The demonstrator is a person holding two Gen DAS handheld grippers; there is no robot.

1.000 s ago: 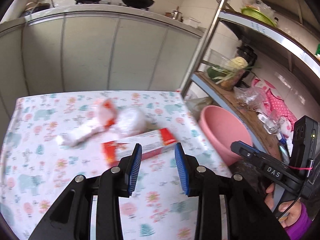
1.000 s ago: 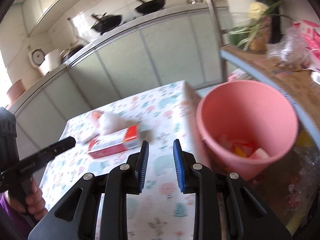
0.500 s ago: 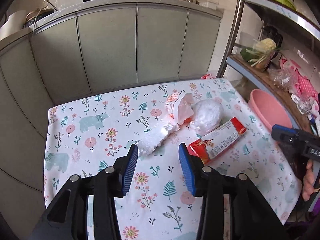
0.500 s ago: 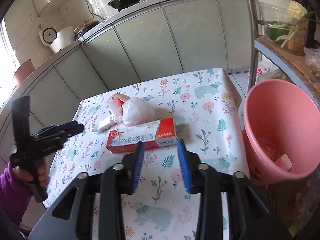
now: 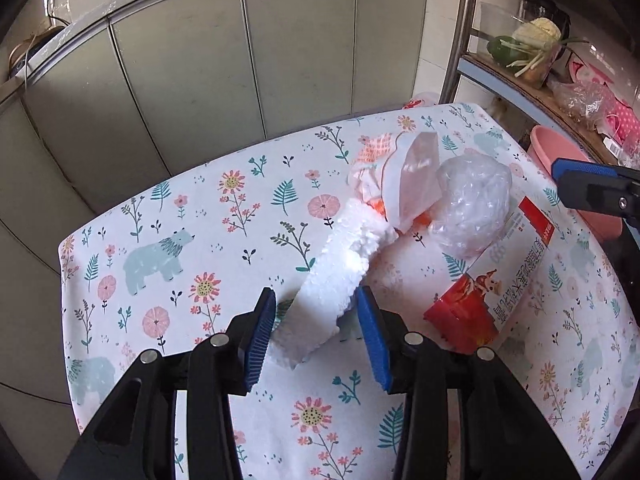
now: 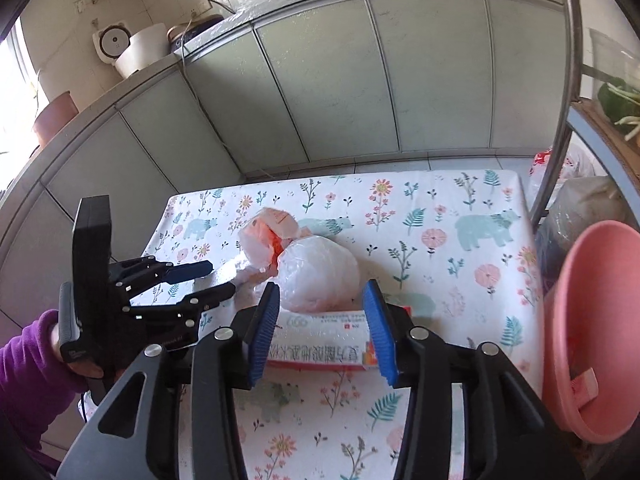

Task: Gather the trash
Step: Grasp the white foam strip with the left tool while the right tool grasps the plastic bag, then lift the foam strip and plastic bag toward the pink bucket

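Note:
A white foam strip (image 5: 328, 292) lies on the floral tablecloth (image 5: 180, 220), its near end between the jaws of my open left gripper (image 5: 316, 336); the pads do not visibly press it. My right gripper (image 6: 322, 328) straddles a red and white carton (image 6: 320, 346) lying crosswise; its jaws are opening and the pads stand off the carton. Behind the carton sit a crumpled clear plastic bag (image 6: 318, 280) and an orange and white wrapper (image 6: 268, 232). A pink bucket (image 6: 592, 320) with some scraps inside stands off the table's right edge. The left gripper (image 6: 214, 280) also shows in the right wrist view.
A metal rack with a steel post (image 6: 560, 100) and a shelf of vegetables (image 5: 528, 48) stands right of the table, above the bucket. Grey cabinet doors (image 6: 360, 80) run behind. A hand in a purple sleeve (image 6: 28, 360) holds the left gripper.
Both grippers swung from the bucket side toward the trash on the table. The left came down around the foam strip. The right closed in over the carton and its jaws widened.

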